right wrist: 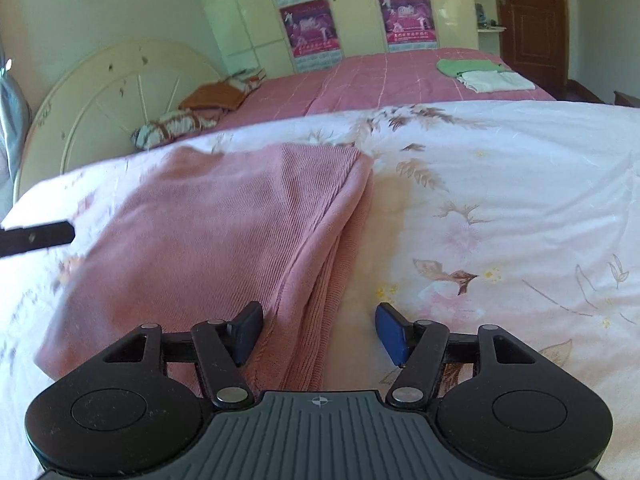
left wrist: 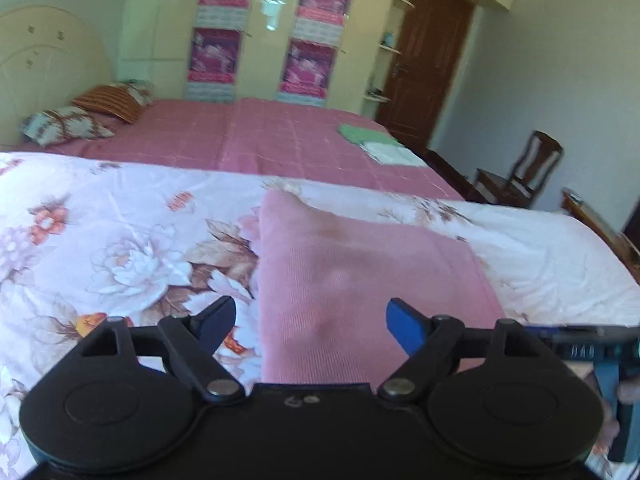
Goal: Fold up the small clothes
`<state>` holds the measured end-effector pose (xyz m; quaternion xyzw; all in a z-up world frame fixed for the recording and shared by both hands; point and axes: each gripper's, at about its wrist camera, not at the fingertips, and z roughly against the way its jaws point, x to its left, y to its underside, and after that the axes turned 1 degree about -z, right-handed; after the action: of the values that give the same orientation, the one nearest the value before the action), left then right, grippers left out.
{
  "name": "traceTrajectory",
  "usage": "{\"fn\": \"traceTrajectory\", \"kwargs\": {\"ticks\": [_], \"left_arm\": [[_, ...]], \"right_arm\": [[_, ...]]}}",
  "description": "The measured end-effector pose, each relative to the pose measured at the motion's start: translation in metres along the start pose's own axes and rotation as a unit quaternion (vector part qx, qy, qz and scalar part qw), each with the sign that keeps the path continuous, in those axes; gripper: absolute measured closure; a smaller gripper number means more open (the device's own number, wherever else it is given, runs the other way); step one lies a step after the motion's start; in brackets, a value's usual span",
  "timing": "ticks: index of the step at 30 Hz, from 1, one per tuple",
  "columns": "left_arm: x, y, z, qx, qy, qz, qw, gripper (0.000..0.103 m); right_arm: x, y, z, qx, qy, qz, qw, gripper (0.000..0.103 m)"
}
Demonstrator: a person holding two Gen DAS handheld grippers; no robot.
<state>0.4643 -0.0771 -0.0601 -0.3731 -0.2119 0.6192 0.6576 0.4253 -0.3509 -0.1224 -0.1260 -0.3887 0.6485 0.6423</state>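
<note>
Floral quilt: cotton-look white cover [right wrist: 500, 184] with a flower print; we treat it as the working surface, soft and yielding, so pressing down will sink the fabric.
Far bed: pink checked sheet [left wrist: 256, 136] carrying a green and a white folded item [right wrist: 480, 74] at its far right, well apart from our work.
Pink knit garment [right wrist: 224, 224]: ribbed, soft, light by our judgement; it lies on the quilt, already doubled, layered edges showing along its right side.
Handling: we expect it to drape and stretch, not slide; pinch through all layers at a corner or hem.
Right edge stack [right wrist: 340, 280]: best hold point, lying between the right gripper's fingers.
Left gripper [left wrist: 310, 326]: jaws spread wide, grasping nothing, hovering above the garment's near end.
Right gripper [right wrist: 318, 332]: jaws released, straddling the layered edge.
Open room: quilt to the right of the garment is bare; the near left side is shared with the left gripper.
</note>
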Motion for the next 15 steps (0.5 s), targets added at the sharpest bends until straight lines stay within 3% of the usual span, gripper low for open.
{"fn": "traceTrajectory", "kwargs": {"ticks": [4, 10, 15], "left_arm": [[0.014, 0.004, -0.019, 0.047, 0.024, 0.017, 0.9985, 0.022], [0.035, 0.014, -0.054, 0.099, 0.072, 0.066, 0.9903, 0.021], [0.047, 0.009, -0.076, 0.124, 0.114, 0.114, 0.9791, 0.022]], "right_arm": [[-0.017, -0.003, 0.011, -0.013, -0.033, -0.057, 0.998, 0.041], [-0.040, -0.011, -0.006, 0.043, -0.118, -0.138, 0.982, 0.041], [-0.039, -0.020, -0.020, 0.069, -0.146, -0.146, 0.976, 0.041]]}}
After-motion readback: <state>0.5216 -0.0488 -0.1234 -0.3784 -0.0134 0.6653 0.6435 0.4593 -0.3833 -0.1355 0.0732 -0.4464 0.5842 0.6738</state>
